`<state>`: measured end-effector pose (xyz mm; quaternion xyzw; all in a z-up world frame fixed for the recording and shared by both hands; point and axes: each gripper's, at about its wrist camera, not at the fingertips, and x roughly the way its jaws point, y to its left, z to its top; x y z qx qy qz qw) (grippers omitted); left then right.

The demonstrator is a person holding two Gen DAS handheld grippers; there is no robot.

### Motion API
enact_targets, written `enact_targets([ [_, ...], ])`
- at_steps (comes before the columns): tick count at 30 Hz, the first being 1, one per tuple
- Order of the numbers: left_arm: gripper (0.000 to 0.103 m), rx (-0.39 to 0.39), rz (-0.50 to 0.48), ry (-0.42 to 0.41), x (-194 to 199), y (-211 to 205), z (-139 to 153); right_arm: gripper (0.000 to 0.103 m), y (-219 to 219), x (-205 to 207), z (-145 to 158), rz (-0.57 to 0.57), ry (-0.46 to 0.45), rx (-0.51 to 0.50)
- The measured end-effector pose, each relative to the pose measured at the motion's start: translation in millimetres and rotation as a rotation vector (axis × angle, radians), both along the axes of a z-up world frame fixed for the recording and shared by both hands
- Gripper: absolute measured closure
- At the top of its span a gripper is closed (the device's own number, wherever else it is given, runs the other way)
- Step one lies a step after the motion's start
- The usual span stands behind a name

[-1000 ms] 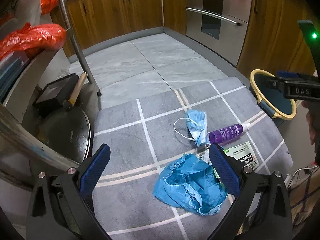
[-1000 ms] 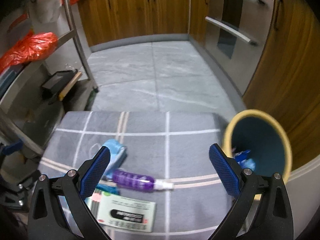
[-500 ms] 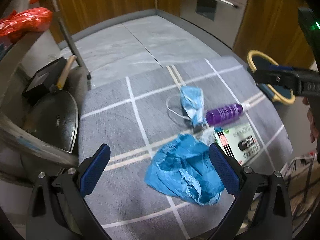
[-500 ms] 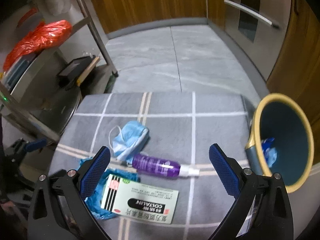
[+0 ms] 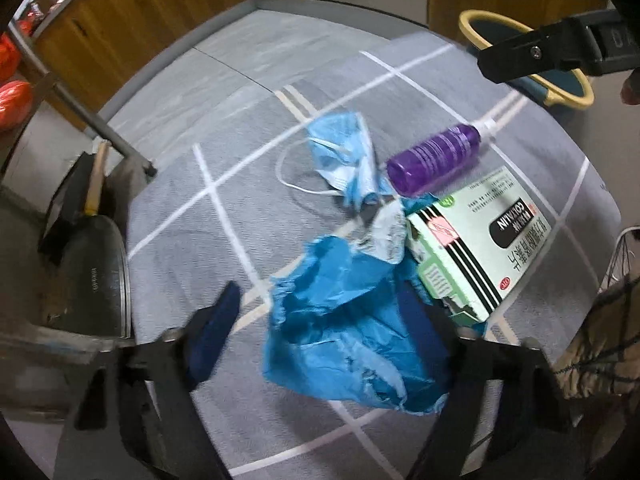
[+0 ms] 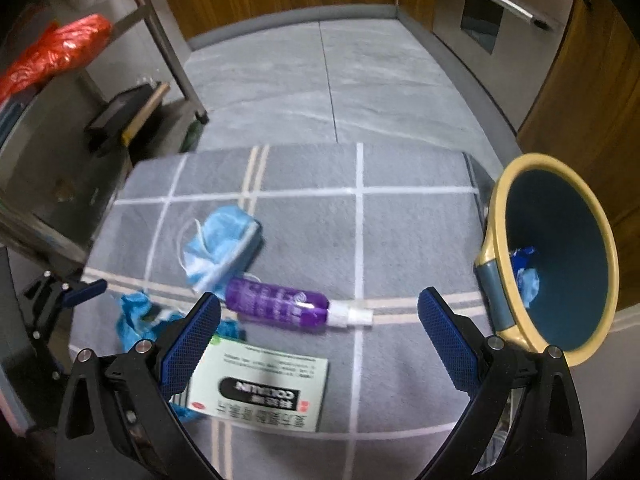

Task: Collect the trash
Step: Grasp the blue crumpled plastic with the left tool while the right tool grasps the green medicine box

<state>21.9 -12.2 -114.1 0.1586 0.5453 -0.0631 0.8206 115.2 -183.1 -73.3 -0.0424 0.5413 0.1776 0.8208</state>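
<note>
Crumpled blue wrapper (image 5: 352, 332) sits between the steeply down-tilted left tool's (image 5: 320, 328) closing jaws, pads not yet pressing.

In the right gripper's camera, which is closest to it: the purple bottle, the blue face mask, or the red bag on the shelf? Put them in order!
From the right gripper:
1. Purple plastic spray bottle, lying just ahead on the mat.
2. Crumpled light-blue face mask, behind the bottle, to the left.
3. Red plastic bag, on the far-left shelf.

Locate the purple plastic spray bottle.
The purple plastic spray bottle lies on the grey checked mat, between the crumpled blue face mask and the white-green cardboard box, its white nozzle pointing toward the yellow-rimmed bin.
</note>
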Motion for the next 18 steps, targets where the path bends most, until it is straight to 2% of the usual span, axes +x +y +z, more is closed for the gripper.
enact_targets([
  [1, 0.048, -0.005, -0.008, 0.015, 1.1, -1.4, -2.3, 0.005, -1.8, 1.1, -4.8, 0.001, 0.008, -0.013],
  [2, 0.051, -0.008, -0.016, 0.025, 1.6, -4.1, -4.5, 0.005, -3.0, 1.9, -7.5, 0.004, 0.012, -0.021],
  [4, 0.071, -0.006, -0.040, 0.038, 1.4, -8.2, -6.0, 0.005, -3.9, 3.2, -15.4, 0.028, 0.025, -0.042],
  [6, 0.080, -0.019, -0.053, 0.045, 1.8, -10.0, -4.4, 0.005, -2.6, 3.4, -20.5, 0.057, 0.032, -0.057],
  [7, 0.088, -0.031, -0.053, 0.048, 2.6, -10.1, -3.3, 0.006, -1.2, 3.2, -22.4, 0.075, 0.032, -0.062],
  [12, 0.091, -0.092, -0.031, 0.053, 6.7, -5.4, 1.6, 0.007, 14.1, 1.2, -30.4, 0.195, 0.031, -0.093],
  [18, 0.092, -0.107, -0.002, 0.055, 12.9, -0.4, 2.7, 0.008, 19.7, -11.6, -17.4, 0.281, 0.053, 0.003],
])
